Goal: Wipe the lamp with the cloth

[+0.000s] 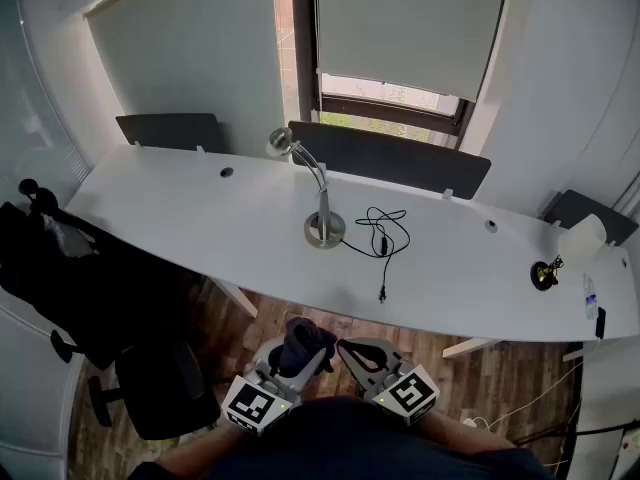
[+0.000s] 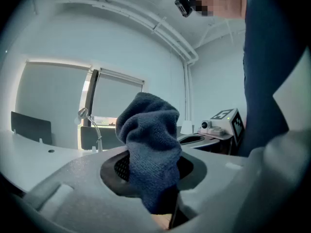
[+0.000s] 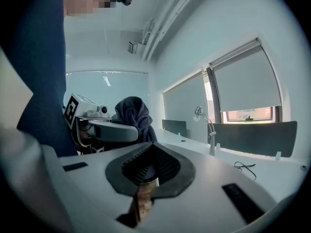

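Observation:
A silver gooseneck desk lamp (image 1: pixel 321 208) stands on the long white desk (image 1: pixel 180 218), its round base (image 1: pixel 324 230) mid-desk and its head (image 1: pixel 280 141) toward the window. Its black cord (image 1: pixel 382 236) lies loose to the right. Both grippers are held low, in front of the desk's near edge and well short of the lamp. My left gripper (image 1: pixel 303 351) is shut on a dark blue cloth (image 2: pixel 150 144) that bunches up above the jaws. My right gripper (image 1: pixel 347 351) is shut with nothing in it. The lamp (image 2: pixel 92 127) (image 3: pixel 208 127) appears small and distant in both gripper views.
A black office chair (image 1: pixel 150 393) stands at the left under the desk edge, beside dark clothing (image 1: pixel 60 278). Grey partition panels (image 1: pixel 390 158) line the desk's back. A small black object (image 1: pixel 543 274) and a white cup-like thing (image 1: pixel 582 236) sit at the far right.

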`<move>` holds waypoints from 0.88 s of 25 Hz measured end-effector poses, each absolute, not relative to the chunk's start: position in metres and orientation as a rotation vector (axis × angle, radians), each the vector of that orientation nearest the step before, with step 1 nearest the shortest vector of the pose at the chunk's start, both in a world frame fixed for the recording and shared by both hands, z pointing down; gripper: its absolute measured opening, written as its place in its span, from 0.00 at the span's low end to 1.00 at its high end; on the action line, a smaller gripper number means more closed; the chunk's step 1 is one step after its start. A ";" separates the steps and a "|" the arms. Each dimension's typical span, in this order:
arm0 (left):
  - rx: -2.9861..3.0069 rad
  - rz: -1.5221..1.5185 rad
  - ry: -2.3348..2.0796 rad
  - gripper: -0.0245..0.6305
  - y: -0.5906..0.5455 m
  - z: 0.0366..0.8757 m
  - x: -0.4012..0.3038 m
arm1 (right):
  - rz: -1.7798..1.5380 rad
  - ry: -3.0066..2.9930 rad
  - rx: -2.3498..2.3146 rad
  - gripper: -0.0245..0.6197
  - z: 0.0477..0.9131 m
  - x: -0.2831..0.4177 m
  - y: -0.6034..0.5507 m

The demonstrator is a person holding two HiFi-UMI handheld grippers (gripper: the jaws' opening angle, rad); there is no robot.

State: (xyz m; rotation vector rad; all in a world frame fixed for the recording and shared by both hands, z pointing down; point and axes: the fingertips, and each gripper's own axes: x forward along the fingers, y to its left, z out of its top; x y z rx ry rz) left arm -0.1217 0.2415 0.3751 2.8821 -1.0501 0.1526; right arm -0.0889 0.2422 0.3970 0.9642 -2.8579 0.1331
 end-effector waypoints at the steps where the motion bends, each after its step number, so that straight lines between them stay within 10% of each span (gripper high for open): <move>1: 2.886 0.162 -1.050 0.24 0.242 0.376 -0.124 | 0.131 -2.857 0.966 0.05 0.396 -0.091 0.242; 22: 2.827 0.204 -1.095 0.24 0.192 0.399 -0.130 | 0.236 -2.885 1.050 0.05 0.415 -0.079 0.193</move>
